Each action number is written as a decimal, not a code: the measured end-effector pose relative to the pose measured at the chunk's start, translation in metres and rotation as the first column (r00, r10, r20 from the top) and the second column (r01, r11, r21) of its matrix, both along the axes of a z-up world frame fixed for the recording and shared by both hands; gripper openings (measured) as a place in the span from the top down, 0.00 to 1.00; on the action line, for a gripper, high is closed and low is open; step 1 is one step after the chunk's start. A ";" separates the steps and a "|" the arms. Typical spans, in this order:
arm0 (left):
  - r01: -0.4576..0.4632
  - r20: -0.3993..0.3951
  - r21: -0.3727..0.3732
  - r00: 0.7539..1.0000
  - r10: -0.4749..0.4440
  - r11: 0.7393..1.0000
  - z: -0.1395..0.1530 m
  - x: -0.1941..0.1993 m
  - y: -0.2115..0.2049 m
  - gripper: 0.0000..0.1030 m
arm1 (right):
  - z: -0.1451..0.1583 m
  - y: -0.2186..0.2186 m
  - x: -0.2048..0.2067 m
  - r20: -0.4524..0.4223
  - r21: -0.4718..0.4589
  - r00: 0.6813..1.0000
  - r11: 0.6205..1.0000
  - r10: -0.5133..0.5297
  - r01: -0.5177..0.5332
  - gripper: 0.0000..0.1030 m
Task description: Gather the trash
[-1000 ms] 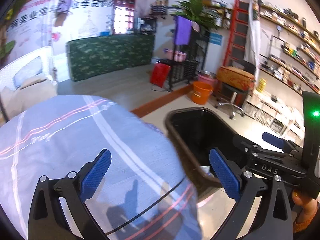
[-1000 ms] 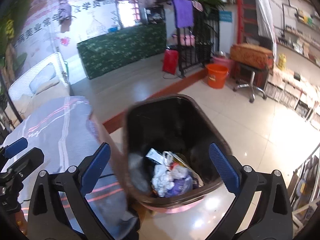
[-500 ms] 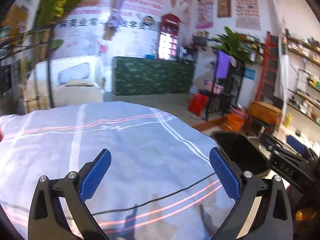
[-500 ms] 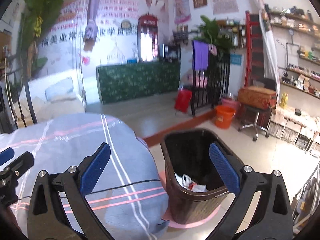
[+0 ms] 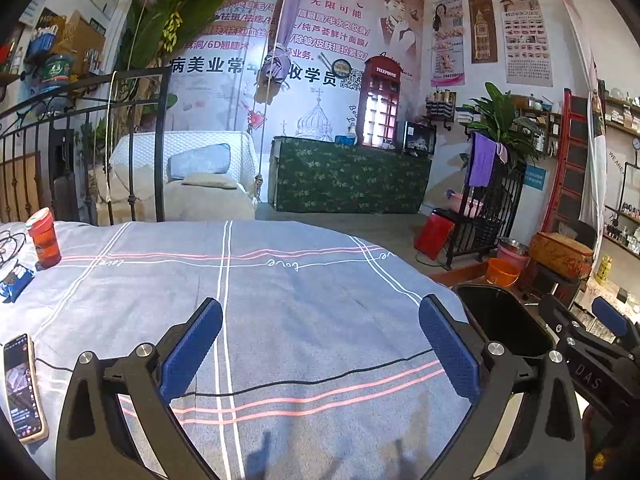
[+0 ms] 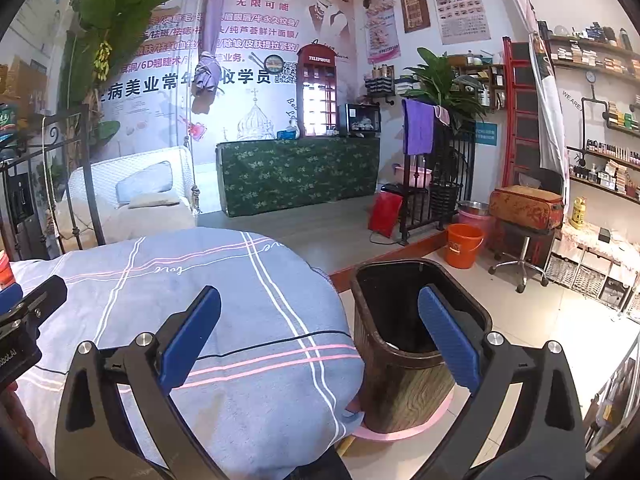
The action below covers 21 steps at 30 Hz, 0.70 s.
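Both grippers open and empty. Left gripper [image 5: 320, 344] hovers over the blue-grey striped bedsheet [image 5: 280, 300], blue pads spread wide, nothing between them. Right gripper [image 6: 320, 340] likewise spread wide, held above the bed's right edge; its right pad overlaps the trash bin [image 6: 404, 356] in view, not touching it as far as can be told. Bin is a dark, wood-grain, rectangular basket standing on the tiled floor just beside the bed, on a pink mat [image 6: 400, 432]; a sliver of white content shows inside near the rim, rest of interior too dark to read. In the left view the bin's rim [image 5: 500, 320] sits off the bed's right corner. Items on the bed, left side: an orange cup with a green-and-white lid [image 5: 43, 236], upright near the metal headboard [image 5: 80, 148]; a blue snack wrapper [image 5: 15, 282] just beside the cup; a smartphone [image 5: 22, 386] screen-up near the left edge. A thin black cable [image 5: 320, 380] runs across the sheet under both grippers. Orange bucket [image 6: 463, 245] on the floor, well apart from the bin.
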<state>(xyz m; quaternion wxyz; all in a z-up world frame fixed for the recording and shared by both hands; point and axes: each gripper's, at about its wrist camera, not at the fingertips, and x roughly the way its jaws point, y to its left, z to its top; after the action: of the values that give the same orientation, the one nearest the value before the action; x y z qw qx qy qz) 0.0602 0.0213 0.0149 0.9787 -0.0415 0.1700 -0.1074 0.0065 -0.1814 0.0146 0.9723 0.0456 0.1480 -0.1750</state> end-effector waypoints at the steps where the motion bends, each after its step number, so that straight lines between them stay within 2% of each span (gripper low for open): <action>1: -0.003 0.000 -0.003 1.000 0.003 1.000 0.000 0.000 0.001 0.06 | 0.000 0.000 -0.001 0.005 -0.001 1.000 1.000 0.004 -0.004 0.05; 21: 0.006 0.015 -0.002 1.000 -0.006 1.000 -0.006 -0.013 0.008 0.06 | -0.001 -0.004 -0.004 0.015 0.004 1.000 1.000 0.027 -0.027 0.05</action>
<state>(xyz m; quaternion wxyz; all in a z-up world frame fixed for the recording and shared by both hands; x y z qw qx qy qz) 0.0477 0.0292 0.0088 0.9796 -0.0411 0.1626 -0.1108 0.0024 -0.1850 0.0136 0.9756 0.0467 0.1419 -0.1612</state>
